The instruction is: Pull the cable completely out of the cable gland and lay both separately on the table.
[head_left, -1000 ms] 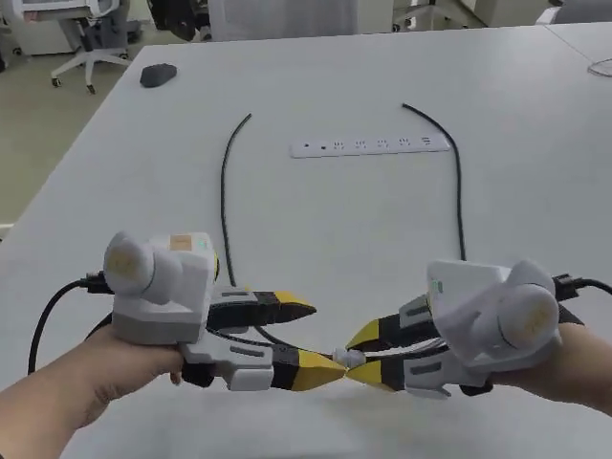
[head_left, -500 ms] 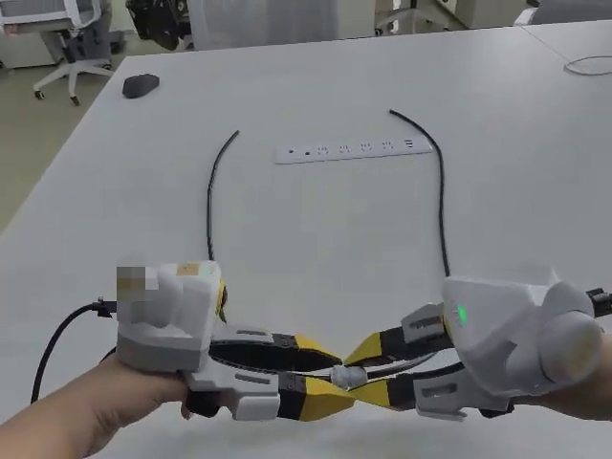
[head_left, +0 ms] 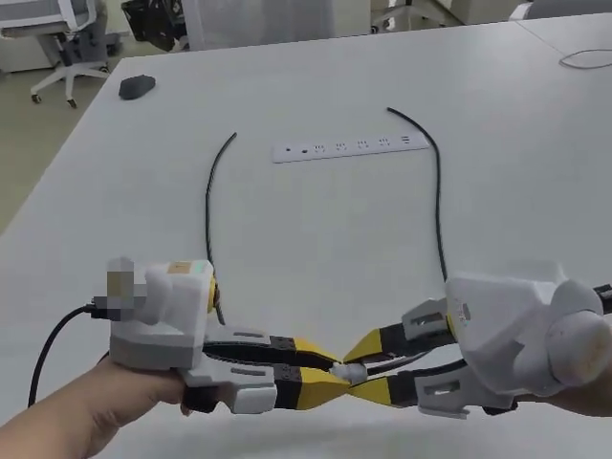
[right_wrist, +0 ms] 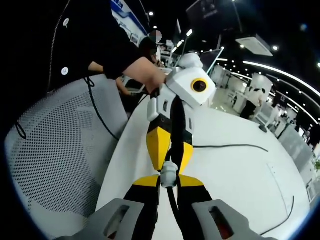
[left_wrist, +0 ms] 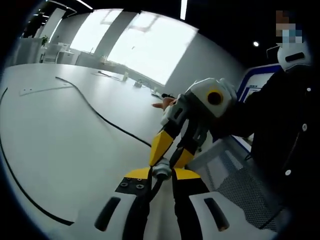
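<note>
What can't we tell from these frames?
- Cable gland: tiny in head view, crowded between the jaws in both gripper views; which gripper clamps it is unclear.
- Cable inside the gland: hidden, so pull-out progress unknown.
- Cable under left gripper and right gripper: covered by their bodies, head view.

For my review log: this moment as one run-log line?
left tool: shut on cable gland | right tool: shut on it too | cable: in gland, ends on table

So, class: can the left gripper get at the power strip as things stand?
Probably not: the left gripper is shut on the cable gland, tip to tip with the right gripper, and the power strip lies well across the table.
</note>
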